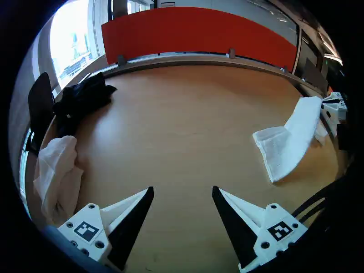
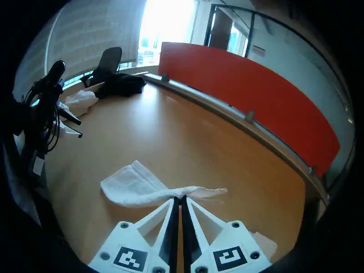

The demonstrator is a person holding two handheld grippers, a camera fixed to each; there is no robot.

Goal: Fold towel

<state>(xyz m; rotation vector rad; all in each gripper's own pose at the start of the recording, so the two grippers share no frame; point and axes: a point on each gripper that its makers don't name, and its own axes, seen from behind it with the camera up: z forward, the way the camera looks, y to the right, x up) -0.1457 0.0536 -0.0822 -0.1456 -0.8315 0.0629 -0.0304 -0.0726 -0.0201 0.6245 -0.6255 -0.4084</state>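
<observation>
Where the right gripper (image 2: 179, 199) presses its two fingers together, a gathered edge of the soft white woven-cloth towel (image 2: 132, 186) is pinched between them. The lifted part slopes down to a flat portion resting on the light brown wooden table (image 2: 191, 136), well apart from the long red divider panel (image 2: 255, 95). Judged by its sag, the towel is light, limp and not fragile; it will not hold a shape, so a single pinch point lets it bunch. Take the second hold at a free corner of the flat portion. The left gripper (image 1: 182, 193) stands spread and empty above bare table. Farther on lies a crumpled white cloth (image 1: 57, 173), and beyond it, nearer the red divider panel, a black fabric bundle (image 1: 82, 98).
</observation>
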